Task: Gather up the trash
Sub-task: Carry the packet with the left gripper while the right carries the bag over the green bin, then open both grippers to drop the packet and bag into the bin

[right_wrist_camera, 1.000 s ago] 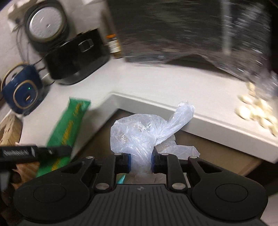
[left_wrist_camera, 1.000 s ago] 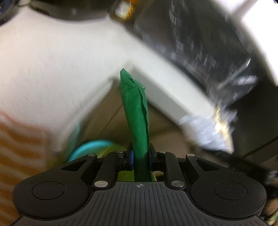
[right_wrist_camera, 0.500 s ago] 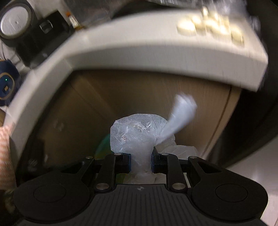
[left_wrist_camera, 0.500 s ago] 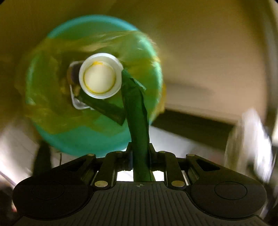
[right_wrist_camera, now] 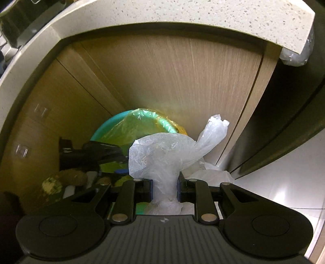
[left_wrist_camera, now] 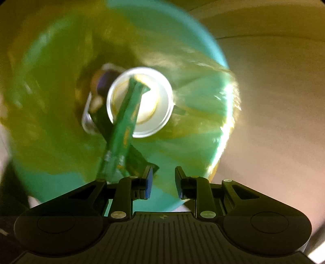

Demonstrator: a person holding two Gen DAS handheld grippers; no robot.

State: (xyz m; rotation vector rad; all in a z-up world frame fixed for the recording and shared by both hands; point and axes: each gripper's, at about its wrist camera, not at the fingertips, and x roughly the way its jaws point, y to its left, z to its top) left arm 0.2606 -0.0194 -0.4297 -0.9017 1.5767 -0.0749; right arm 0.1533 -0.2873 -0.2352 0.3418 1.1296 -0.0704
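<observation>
In the left wrist view my left gripper [left_wrist_camera: 163,180] is open, right over the mouth of a teal trash bin [left_wrist_camera: 195,168] lined with a yellow-green bag. The green wrapper [left_wrist_camera: 124,130] is free of the jaws and drops into the bin, over a white cup [left_wrist_camera: 142,103] lying inside. In the right wrist view my right gripper [right_wrist_camera: 164,187] is shut on a crumpled clear plastic bag [right_wrist_camera: 162,154], held beside and above the same bin [right_wrist_camera: 105,126]. The left gripper shows there as a black shape [right_wrist_camera: 89,154] over the bin.
The bin stands on the floor in a corner of wooden cabinet doors [right_wrist_camera: 182,81], under a speckled countertop edge [right_wrist_camera: 203,18]. A dark appliance front [right_wrist_camera: 284,126] stands to the right. A white bag [right_wrist_camera: 296,54] hangs by the counter's end.
My left gripper swung from the counter down over the bin, then opened and let go of the green wrapper. My right gripper came down below the counter, still holding the clear bag.
</observation>
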